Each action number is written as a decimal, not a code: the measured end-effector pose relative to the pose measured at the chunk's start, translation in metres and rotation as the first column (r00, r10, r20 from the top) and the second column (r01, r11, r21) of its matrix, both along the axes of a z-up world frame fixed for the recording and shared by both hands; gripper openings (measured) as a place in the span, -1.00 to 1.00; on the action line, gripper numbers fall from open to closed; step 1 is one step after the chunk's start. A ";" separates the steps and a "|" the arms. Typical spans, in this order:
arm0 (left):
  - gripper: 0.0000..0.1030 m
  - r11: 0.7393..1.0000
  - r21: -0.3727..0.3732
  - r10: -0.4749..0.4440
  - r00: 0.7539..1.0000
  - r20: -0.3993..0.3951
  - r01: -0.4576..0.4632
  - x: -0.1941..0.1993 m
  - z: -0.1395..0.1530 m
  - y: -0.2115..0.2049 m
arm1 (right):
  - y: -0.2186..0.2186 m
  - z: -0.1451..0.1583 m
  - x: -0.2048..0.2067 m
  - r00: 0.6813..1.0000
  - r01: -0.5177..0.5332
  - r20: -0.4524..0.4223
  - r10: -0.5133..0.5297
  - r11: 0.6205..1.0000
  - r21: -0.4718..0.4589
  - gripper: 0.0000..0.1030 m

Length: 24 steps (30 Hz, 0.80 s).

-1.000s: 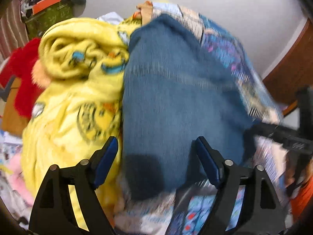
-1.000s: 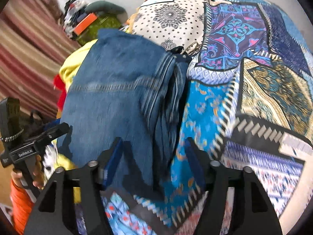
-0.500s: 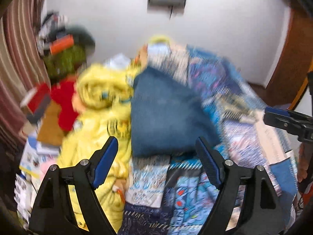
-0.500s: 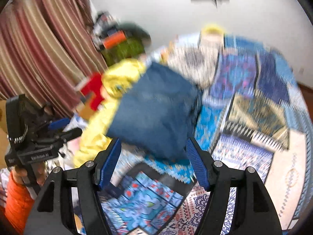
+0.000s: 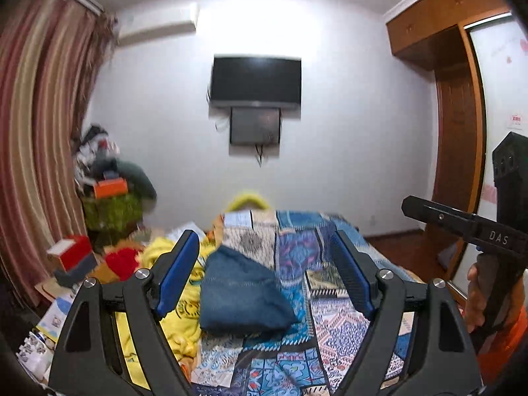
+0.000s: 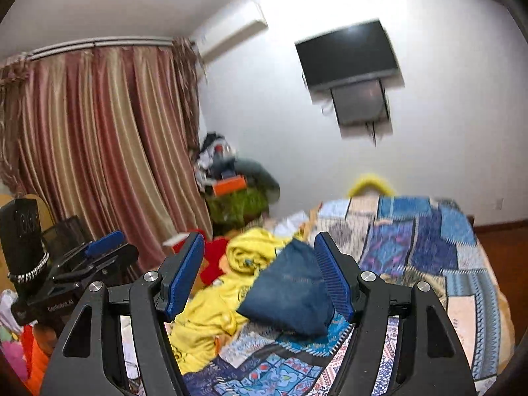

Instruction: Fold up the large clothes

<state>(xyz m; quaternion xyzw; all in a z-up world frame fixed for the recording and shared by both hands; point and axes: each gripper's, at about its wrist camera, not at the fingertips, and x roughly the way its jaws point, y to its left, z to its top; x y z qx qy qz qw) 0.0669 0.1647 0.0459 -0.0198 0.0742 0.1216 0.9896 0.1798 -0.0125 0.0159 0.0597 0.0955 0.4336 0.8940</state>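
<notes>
A folded blue denim garment (image 5: 241,293) lies on the patchwork bedspread (image 5: 333,326), partly over a crumpled yellow blanket (image 5: 184,316). It also shows in the right wrist view (image 6: 293,293). My left gripper (image 5: 264,274) is open and empty, held back from the bed and well above it. My right gripper (image 6: 257,274) is open and empty too, raised and away from the denim. The right gripper's body shows at the right edge of the left wrist view (image 5: 468,227); the left gripper's body shows at the left in the right wrist view (image 6: 82,264).
Red cloth (image 5: 122,260) and boxes (image 5: 69,257) lie left of the yellow blanket. A cluttered pile (image 5: 109,191) stands in the corner by the striped curtain (image 5: 36,151). A TV (image 5: 255,81) hangs on the far wall. A wooden wardrobe (image 5: 458,138) stands at right.
Both grippers have pulled back and up from the denim. The view has widened from the garment close up to the whole room. The denim stays folded on the bed.
</notes>
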 end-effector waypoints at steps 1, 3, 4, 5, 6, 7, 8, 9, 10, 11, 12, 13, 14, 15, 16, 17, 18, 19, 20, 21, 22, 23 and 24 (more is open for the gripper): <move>0.57 1.000 0.011 0.011 1.000 0.020 -0.011 -0.008 0.000 -0.007 | -0.003 0.000 -0.010 1.000 0.004 0.021 -0.004 1.000 0.009 0.28; 0.57 0.999 0.024 0.026 0.999 0.047 -0.027 -0.020 -0.002 -0.018 | -0.006 -0.001 -0.022 0.998 0.018 0.054 -0.018 1.000 0.015 0.28; 0.57 0.999 0.026 0.034 0.998 0.057 -0.036 -0.025 -0.004 -0.023 | -0.006 -0.003 -0.030 0.997 0.027 0.072 -0.028 0.999 0.017 0.28; 0.57 0.999 0.025 0.041 0.997 0.065 -0.042 -0.029 -0.006 -0.026 | -0.007 -0.004 -0.035 0.996 0.032 0.084 -0.034 0.999 0.018 0.28; 0.57 0.998 0.023 0.050 0.996 0.072 -0.052 -0.033 -0.008 -0.030 | -0.006 -0.006 -0.039 0.995 0.041 0.096 -0.042 0.999 0.015 0.28; 0.57 0.998 0.020 0.057 0.996 0.075 -0.058 -0.036 -0.010 -0.032 | -0.005 -0.008 -0.043 0.993 0.049 0.105 -0.050 0.999 0.011 0.28; 0.58 0.998 0.016 0.063 0.995 0.077 -0.064 -0.039 -0.011 -0.034 | -0.004 -0.010 -0.046 0.991 0.065 0.115 -0.065 0.998 0.004 0.28; 0.58 0.998 0.009 0.069 0.995 0.077 -0.070 -0.042 -0.013 -0.035 | -0.002 -0.012 -0.047 0.990 0.076 0.121 -0.076 0.997 -0.001 0.29; 0.59 0.997 0.003 0.076 0.994 0.080 -0.077 -0.045 -0.015 -0.036 | -0.001 -0.014 -0.049 0.987 0.090 0.131 -0.088 0.996 -0.009 0.38; 0.61 0.996 -0.003 0.086 0.993 0.081 -0.086 -0.047 -0.017 -0.037 | 0.001 -0.016 -0.050 0.985 0.100 0.141 -0.097 0.995 -0.018 0.55; 0.69 0.996 -0.009 0.093 0.992 0.081 -0.093 -0.048 -0.019 -0.038 | 0.000 -0.016 -0.052 0.984 0.109 0.146 -0.105 0.994 -0.019 0.62; 0.75 0.995 -0.015 0.099 0.992 0.082 -0.099 -0.049 -0.021 -0.037 | 0.000 -0.018 -0.053 0.980 0.132 0.154 -0.128 0.991 -0.018 0.66; 0.84 0.994 -0.020 0.107 0.991 0.080 -0.106 -0.049 -0.022 -0.037 | -0.002 -0.019 -0.054 0.977 0.146 0.158 -0.142 0.989 -0.015 0.68; 0.88 0.993 -0.021 0.116 0.990 0.080 -0.115 -0.050 -0.022 -0.039 | -0.001 -0.019 -0.055 0.974 0.161 0.162 -0.156 0.987 -0.017 0.70; 0.89 0.992 -0.021 0.125 0.989 0.076 -0.124 -0.051 -0.023 -0.039 | -0.002 -0.020 -0.055 0.974 0.167 0.160 -0.161 0.986 -0.022 0.79; 0.92 0.991 -0.022 0.130 0.989 0.073 -0.129 -0.051 -0.024 -0.039 | 0.000 -0.019 -0.053 0.974 0.172 0.155 -0.166 0.985 -0.029 0.94; 0.94 0.991 -0.024 0.134 0.989 0.070 -0.132 -0.051 -0.024 -0.038 | -0.003 -0.020 -0.057 0.973 0.177 0.153 -0.170 0.984 -0.030 1.00; 0.95 0.990 -0.029 0.139 0.988 0.071 -0.137 -0.051 -0.024 -0.037 | -0.003 -0.020 -0.057 0.972 0.182 0.155 -0.175 0.983 -0.028 1.00; 0.97 0.990 -0.031 0.141 0.987 0.073 -0.139 -0.054 -0.025 -0.040 | -0.003 -0.018 -0.056 0.970 0.191 0.158 -0.185 0.981 -0.023 1.00; 0.98 0.989 -0.033 0.144 0.987 0.075 -0.141 -0.055 -0.025 -0.039 | -0.006 -0.019 -0.060 0.969 0.194 0.158 -0.188 0.981 -0.023 1.00; 0.98 0.989 -0.034 0.144 0.987 0.075 -0.142 -0.056 -0.025 -0.039 | -0.006 -0.018 -0.059 0.970 0.193 0.154 -0.187 0.981 -0.027 1.00; 0.98 0.989 -0.034 0.143 0.987 0.075 -0.141 -0.057 -0.026 -0.040 | -0.006 -0.019 -0.060 0.971 0.190 0.151 -0.184 0.981 -0.030 1.00; 0.98 0.990 -0.033 0.143 0.987 0.075 -0.140 -0.057 -0.026 -0.040 | -0.006 -0.020 -0.060 0.972 0.189 0.149 -0.182 0.981 -0.035 1.00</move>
